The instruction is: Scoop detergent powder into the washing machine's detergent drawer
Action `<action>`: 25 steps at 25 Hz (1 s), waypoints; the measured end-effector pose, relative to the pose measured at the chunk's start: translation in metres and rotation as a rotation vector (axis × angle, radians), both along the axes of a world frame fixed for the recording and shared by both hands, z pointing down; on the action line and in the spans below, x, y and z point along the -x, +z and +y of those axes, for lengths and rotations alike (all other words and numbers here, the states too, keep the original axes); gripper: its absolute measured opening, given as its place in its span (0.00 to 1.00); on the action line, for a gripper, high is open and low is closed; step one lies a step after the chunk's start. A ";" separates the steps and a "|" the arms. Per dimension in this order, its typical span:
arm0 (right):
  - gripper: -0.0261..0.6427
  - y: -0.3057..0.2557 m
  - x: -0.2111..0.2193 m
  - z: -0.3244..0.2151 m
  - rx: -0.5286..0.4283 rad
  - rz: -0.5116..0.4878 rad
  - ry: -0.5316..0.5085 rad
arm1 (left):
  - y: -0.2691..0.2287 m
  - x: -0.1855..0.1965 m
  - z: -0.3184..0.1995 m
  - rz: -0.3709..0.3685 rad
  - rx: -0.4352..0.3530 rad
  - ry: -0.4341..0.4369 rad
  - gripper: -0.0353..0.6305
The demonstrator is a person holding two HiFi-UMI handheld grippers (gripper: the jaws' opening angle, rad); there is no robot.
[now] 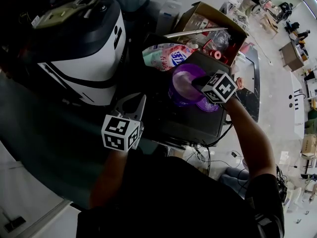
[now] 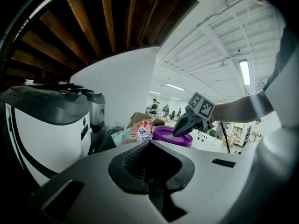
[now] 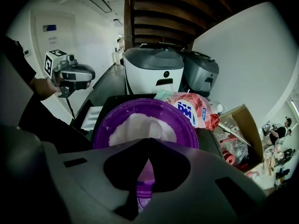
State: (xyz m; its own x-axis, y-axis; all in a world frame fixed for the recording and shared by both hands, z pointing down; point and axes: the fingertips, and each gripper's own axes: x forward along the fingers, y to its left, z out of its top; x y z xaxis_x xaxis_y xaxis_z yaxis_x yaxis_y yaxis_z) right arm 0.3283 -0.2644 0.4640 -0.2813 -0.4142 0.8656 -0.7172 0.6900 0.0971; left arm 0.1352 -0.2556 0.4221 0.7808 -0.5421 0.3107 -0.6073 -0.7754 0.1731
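While in bowl [image 3: 145,101], scoop [image 3: 145,174] in right gripper [image 3: 148,140].

Right tongs [image 1: 196,85] reach into purple bowl [image 1: 179,86] beside detergent bag [image 1: 166,56].

From my end this looks like a big open workshop or test lab, not a home; a white ceiling [image 2: 210,45] with a strip light [image 2: 244,71] runs far back, people [image 2: 153,105] stand among desks [image 1: 292,53], and bare wooden beams [image 2: 107,22] cross overhead. Close by I see a white appliance [image 3: 154,73] beside a grey one [image 3: 201,76]; a cardboard box [image 1: 198,14] of odds and ends; loose cables [image 1: 208,157] on the pale floor [image 1: 277,98].
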 end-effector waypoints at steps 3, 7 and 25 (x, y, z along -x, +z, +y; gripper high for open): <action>0.07 0.002 -0.001 0.000 0.010 -0.018 0.003 | 0.001 -0.001 0.000 -0.001 0.002 0.003 0.06; 0.07 0.001 -0.001 0.002 0.026 -0.062 0.016 | 0.001 -0.002 0.002 0.000 0.008 0.003 0.06; 0.07 -0.008 0.011 0.012 0.060 -0.273 0.081 | 0.006 -0.005 0.011 -0.002 0.014 0.007 0.06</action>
State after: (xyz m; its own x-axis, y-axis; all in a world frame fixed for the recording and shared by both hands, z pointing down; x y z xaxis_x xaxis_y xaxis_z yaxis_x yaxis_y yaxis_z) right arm 0.3177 -0.2519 0.4560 -0.4755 -0.3950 0.7860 -0.7640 0.6284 -0.1464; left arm 0.1399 -0.2449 0.4280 0.7842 -0.5318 0.3197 -0.6018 -0.7774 0.1830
